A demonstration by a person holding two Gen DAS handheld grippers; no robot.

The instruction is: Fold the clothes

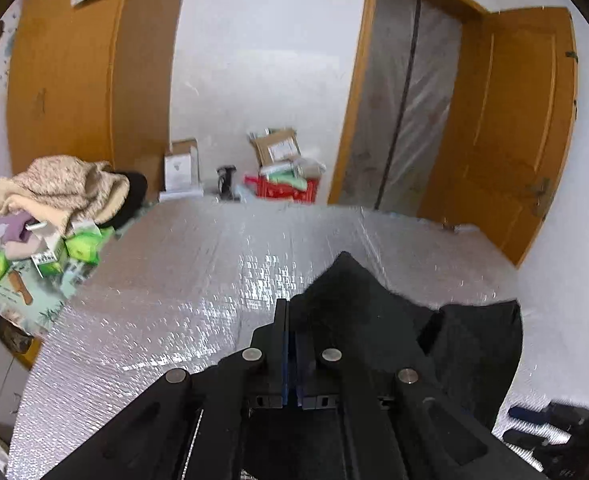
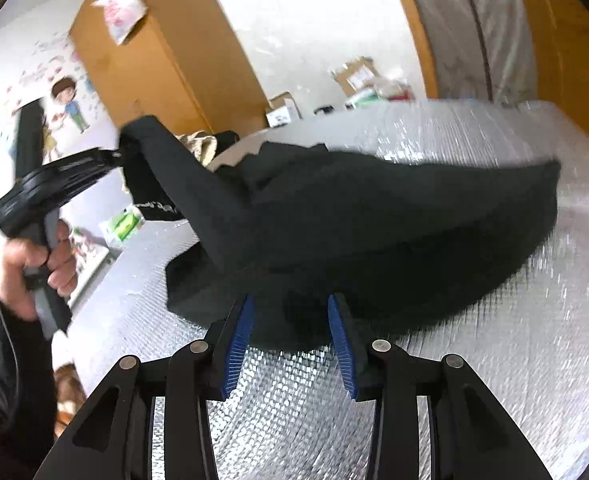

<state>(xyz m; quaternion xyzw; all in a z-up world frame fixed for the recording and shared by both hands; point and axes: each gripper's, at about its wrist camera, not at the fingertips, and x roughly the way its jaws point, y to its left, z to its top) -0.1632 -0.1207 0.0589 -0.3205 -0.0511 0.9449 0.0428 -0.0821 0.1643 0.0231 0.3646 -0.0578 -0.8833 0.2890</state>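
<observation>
The left gripper (image 2: 120,155), held raised in a person's hand (image 2: 34,268), has its fingers (image 1: 280,344) clamped on a corner of the black garment (image 2: 374,220), pulling it up into a peak. The rest of the garment drapes over the silver-quilted worktop (image 2: 494,360). The right gripper (image 2: 290,304) stands wide, its blue-padded fingers (image 2: 238,340) either side of the garment's near edge, not pressing it.

The right gripper (image 2: 290,312) stands with its blue pads (image 2: 238,344) apart, the edge of the black garment (image 2: 374,232) between them. The left gripper (image 2: 118,156), held by a hand (image 2: 34,268), pinches one corner lifted above the silver counter (image 2: 494,360).
</observation>
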